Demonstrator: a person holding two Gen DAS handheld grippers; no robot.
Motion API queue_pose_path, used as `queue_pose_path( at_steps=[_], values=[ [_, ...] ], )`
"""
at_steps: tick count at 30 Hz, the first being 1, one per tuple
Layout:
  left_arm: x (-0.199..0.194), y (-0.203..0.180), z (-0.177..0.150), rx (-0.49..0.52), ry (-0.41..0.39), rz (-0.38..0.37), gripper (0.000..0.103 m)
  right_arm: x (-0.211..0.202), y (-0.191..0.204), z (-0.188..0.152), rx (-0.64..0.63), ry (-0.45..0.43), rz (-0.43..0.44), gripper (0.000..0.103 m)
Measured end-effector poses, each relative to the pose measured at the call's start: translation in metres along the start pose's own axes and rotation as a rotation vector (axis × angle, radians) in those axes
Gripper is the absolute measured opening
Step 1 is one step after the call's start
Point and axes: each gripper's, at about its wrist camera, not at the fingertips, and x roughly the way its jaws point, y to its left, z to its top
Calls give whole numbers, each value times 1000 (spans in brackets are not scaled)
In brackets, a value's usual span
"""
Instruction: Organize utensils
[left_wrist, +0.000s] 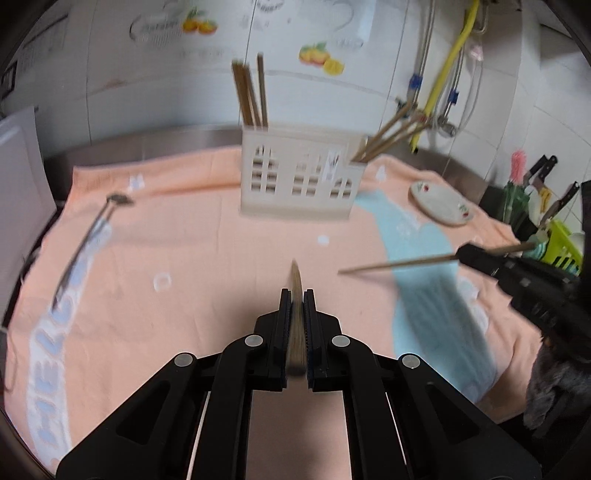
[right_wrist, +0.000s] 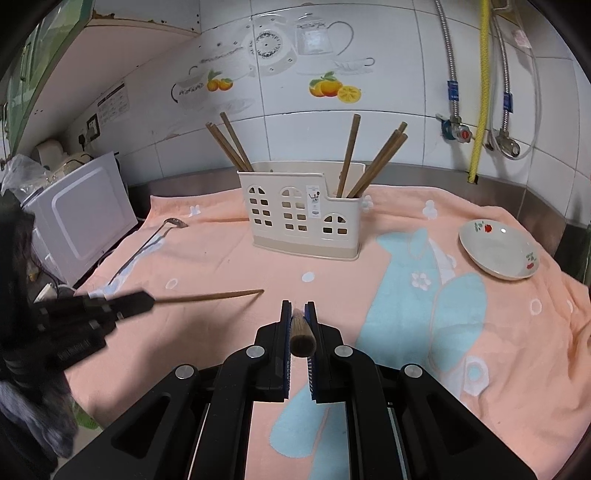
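Note:
A cream utensil holder (left_wrist: 299, 177) (right_wrist: 303, 218) stands on the orange towel (left_wrist: 207, 251) (right_wrist: 498, 332). Several wooden chopsticks stand in its left and right compartments. My left gripper (left_wrist: 296, 295) is shut on a wooden chopstick (left_wrist: 296, 325) that points forward above the towel; from the right wrist view the gripper (right_wrist: 147, 301) holds that chopstick (right_wrist: 214, 296) level. My right gripper (right_wrist: 297, 308) is shut on another wooden chopstick (right_wrist: 302, 332); in the left wrist view the gripper (left_wrist: 461, 254) holds its chopstick (left_wrist: 399, 264) pointing left. A metal ladle (left_wrist: 88, 236) (right_wrist: 147, 243) lies on the towel at left.
A white floral dish (left_wrist: 441, 203) (right_wrist: 498, 251) sits on the towel at right. A white appliance (right_wrist: 81, 221) stands at the left edge. Knives and a green rack (left_wrist: 554, 229) stand at far right. Pipes and a yellow hose (right_wrist: 480, 92) hang on the tiled wall.

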Motion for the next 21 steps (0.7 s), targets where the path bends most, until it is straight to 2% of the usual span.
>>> queue_pose_path(
  at_steps=[13,21],
  values=[
    [-1,0,40,37,-31,-28,5,2,-10,30,9,22,63,7],
    [3,3,63,49,-39,-36,5,-7,-16,82,-21,-14,61,7]
  ],
)
